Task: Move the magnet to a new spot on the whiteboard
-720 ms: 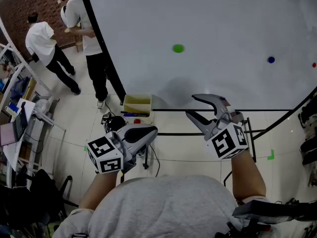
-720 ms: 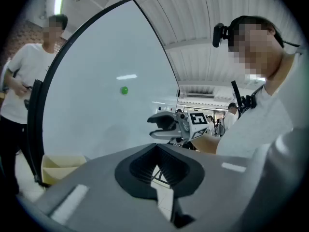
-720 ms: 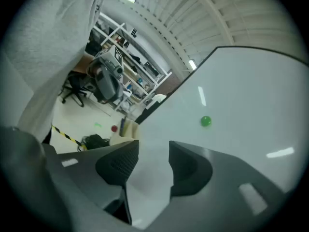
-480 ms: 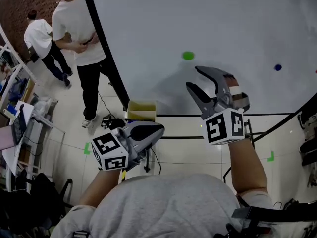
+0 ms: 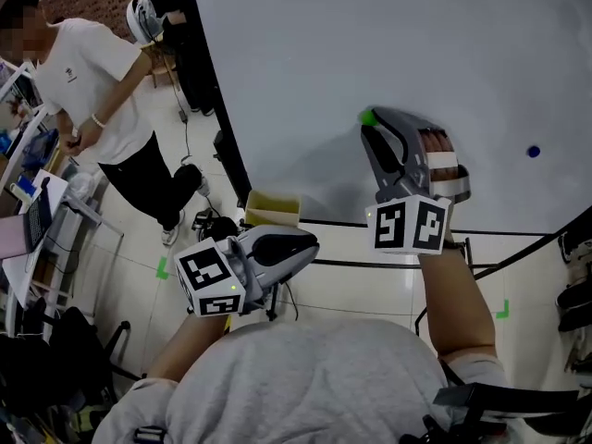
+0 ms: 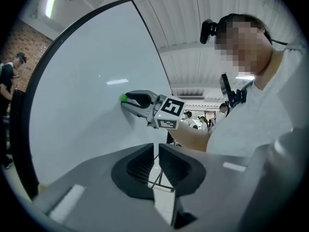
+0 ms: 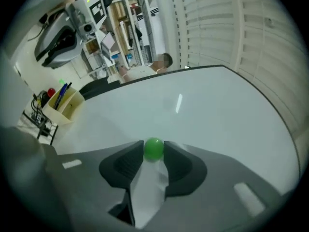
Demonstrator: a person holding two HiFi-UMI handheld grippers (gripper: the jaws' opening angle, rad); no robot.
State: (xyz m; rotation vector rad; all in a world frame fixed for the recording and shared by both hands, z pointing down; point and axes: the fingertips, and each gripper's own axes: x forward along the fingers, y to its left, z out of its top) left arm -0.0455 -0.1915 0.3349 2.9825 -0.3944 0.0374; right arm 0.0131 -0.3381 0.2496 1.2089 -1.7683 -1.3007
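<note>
Right gripper (image 5: 373, 128) pinches green magnet (image 7: 154, 148) on whiteboard (image 5: 388, 44). Left gripper (image 6: 156, 153) empty, jaws nearly together.

We find no legible text, number or brand in any view. The cube (image 5: 211, 280) on the left tool (image 5: 307, 248) and the cube (image 5: 412, 225) on the right tool (image 5: 370, 126) bear only black-and-white square marker patterns, not characters.
</note>
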